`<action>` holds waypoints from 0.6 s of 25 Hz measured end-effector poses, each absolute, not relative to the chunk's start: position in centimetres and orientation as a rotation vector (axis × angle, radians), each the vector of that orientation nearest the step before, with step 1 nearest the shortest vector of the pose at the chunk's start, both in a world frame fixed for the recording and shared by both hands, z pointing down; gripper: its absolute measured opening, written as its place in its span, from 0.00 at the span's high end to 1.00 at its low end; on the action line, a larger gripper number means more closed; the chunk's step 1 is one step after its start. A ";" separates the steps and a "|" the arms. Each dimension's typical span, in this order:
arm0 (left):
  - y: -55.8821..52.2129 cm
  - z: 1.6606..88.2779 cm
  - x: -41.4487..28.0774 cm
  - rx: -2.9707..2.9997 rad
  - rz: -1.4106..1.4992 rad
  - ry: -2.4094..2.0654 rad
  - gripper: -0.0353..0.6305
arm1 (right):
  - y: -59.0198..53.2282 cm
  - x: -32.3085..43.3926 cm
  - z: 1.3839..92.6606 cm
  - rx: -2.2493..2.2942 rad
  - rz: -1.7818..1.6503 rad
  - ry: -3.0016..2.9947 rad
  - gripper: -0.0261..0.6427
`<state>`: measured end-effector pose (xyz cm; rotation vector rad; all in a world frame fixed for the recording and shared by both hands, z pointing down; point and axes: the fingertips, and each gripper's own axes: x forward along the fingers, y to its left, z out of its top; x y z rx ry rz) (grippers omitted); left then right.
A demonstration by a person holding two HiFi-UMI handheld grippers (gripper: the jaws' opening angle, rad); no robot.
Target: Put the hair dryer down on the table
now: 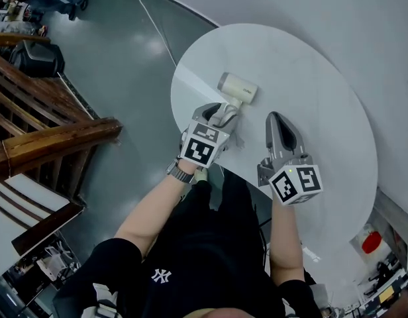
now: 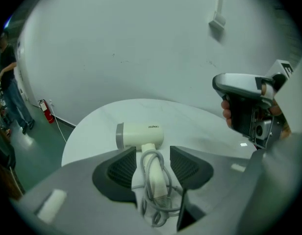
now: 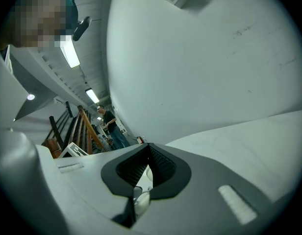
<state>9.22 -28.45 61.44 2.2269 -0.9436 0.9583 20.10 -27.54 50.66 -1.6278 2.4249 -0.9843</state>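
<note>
Near the rim of the round white table (image 1: 310, 91), the cream plastic hair dryer (image 1: 238, 88) lies at rest, its cord-wrapped handle loosely between the left gripper's (image 1: 223, 115) parted jaws, apparently ready for release, while the right gripper (image 1: 277, 121), closed and empty, waits beside it.

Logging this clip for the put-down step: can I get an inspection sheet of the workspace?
Surface: round white table.
Job's things: hair dryer lying on the table near its left edge.
Clutter: nothing seen.
Grippers: left gripper open, jaws either side of the dryer's handle; right gripper shut, empty, above the table.
Cables: cord looped round the handle.
Surroundings: grey floor, wooden railing, fire extinguisher.
</note>
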 end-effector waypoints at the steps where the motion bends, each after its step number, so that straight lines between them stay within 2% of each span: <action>1: -28.2 60.6 9.1 2.245 0.939 -0.949 0.61 | -27.2 19.8 50.5 -1.633 -0.985 2.426 0.93; 8: -27.3 54.7 7.8 2.347 0.767 -0.993 0.78 | -25.2 17.5 48.1 -1.665 -0.942 2.442 0.93; 12: -26.7 50.7 6.8 2.402 0.630 -1.013 0.93 | -24.2 15.8 46.3 -1.684 -0.897 2.464 0.93; 15: -26.1 47.9 6.2 2.447 0.544 -1.006 0.95 | -23.6 14.6 44.8 -1.697 -0.844 2.475 0.93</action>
